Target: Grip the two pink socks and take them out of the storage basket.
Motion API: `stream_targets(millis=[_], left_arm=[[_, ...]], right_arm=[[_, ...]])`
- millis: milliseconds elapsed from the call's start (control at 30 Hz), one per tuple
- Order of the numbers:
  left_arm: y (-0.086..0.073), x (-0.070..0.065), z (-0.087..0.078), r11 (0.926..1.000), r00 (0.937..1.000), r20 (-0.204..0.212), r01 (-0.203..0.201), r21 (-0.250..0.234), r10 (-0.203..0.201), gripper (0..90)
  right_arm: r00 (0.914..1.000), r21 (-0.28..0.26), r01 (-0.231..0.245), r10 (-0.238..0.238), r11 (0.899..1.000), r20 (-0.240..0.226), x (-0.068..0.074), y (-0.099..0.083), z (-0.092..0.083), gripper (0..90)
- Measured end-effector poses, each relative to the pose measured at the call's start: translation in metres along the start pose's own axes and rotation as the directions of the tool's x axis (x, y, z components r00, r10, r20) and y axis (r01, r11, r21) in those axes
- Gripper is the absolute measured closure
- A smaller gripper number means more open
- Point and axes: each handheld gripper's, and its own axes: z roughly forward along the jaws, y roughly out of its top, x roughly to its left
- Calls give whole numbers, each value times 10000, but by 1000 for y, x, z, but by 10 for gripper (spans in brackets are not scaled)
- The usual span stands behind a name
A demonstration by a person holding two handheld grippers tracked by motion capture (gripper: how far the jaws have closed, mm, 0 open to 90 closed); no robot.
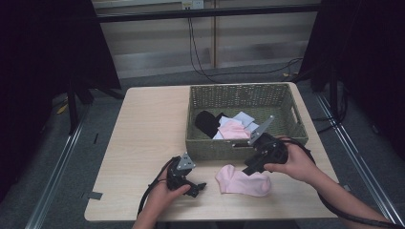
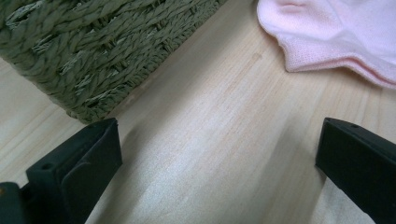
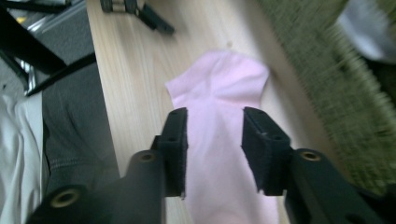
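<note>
A pink sock (image 1: 243,181) (image 3: 219,93) lies flat on the wooden table (image 1: 148,129) just in front of a green woven basket (image 1: 239,90). My right gripper (image 1: 248,168) (image 3: 215,114) hovers over the sock's near half, open, with the fabric showing between its pads and neither pad pressing on it. To the sock's left my left gripper (image 1: 199,188) (image 2: 219,140) rests low on the table, open wide and holding nothing. In the left gripper view the sock's cuff (image 2: 336,32) is at the upper right and the basket's corner (image 2: 93,51) at the upper left.
In the basket lie a black sock (image 1: 207,121), another pink sock (image 1: 233,129) and white pieces (image 1: 243,117). The basket wall (image 3: 336,93) runs close along the right gripper's right side. The table's front edge is near both hands. Cables trail from both grippers.
</note>
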Motion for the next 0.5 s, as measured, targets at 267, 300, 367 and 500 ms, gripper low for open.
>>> stream_targets(millis=[267, 300, 367, 500], left_arm=[[0, 0, 0, 10000, 10000, -1, -3, 10, 3, 0], [0, 0, 0, 10000, 10000, 0, -3, 11, 3, 0], [0, 0, 0, 10000, 10000, -1, -2, 3, 2, 0], [0, 0, 0, 10000, 10000, -5, -22, 9, 22, 0]], right_arm=[[9993, -230, 36, -28, 9997, 378, -2, 12, -22, 465], [9991, -297, -57, 69, 9995, 409, -4, 17, -27, 444], [9991, -331, -76, 90, 9994, 407, -5, 19, -30, 445], [9979, -465, -70, 100, 9989, 645, -11, 31, -40, 432]])
